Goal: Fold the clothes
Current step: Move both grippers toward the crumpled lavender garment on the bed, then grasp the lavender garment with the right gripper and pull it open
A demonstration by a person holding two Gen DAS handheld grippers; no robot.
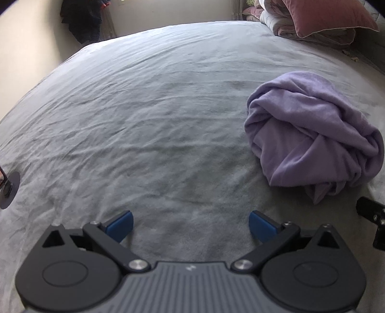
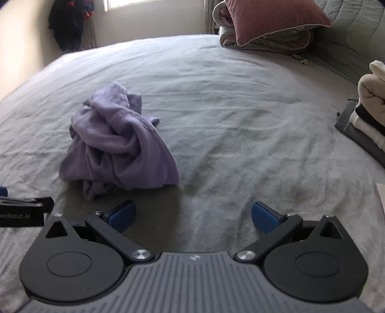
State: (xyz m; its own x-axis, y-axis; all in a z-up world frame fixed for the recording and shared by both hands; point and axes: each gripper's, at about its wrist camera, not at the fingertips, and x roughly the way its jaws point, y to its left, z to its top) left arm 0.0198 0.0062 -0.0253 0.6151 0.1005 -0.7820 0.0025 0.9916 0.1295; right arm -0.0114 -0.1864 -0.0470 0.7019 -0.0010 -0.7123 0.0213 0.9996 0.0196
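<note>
A crumpled lilac garment (image 1: 312, 134) lies in a heap on the grey bed sheet (image 1: 156, 120). In the left wrist view it sits ahead and to the right of my left gripper (image 1: 191, 225), which is open with nothing between its blue pads (image 1: 120, 226). In the right wrist view the same lilac garment (image 2: 118, 142) lies ahead and to the left of my right gripper (image 2: 193, 216), also open and empty above the sheet (image 2: 240, 120). Each gripper's body edges into the other's view: the right gripper (image 1: 371, 211) and the left gripper (image 2: 24, 210).
A pink pillow (image 2: 272, 19) on folded bedding sits at the bed's far right corner. A stack of folded clothes (image 2: 365, 115) lies at the right edge. Dark clothing (image 2: 67, 24) hangs by the far wall. A black round object (image 1: 8, 190) rests at the left edge.
</note>
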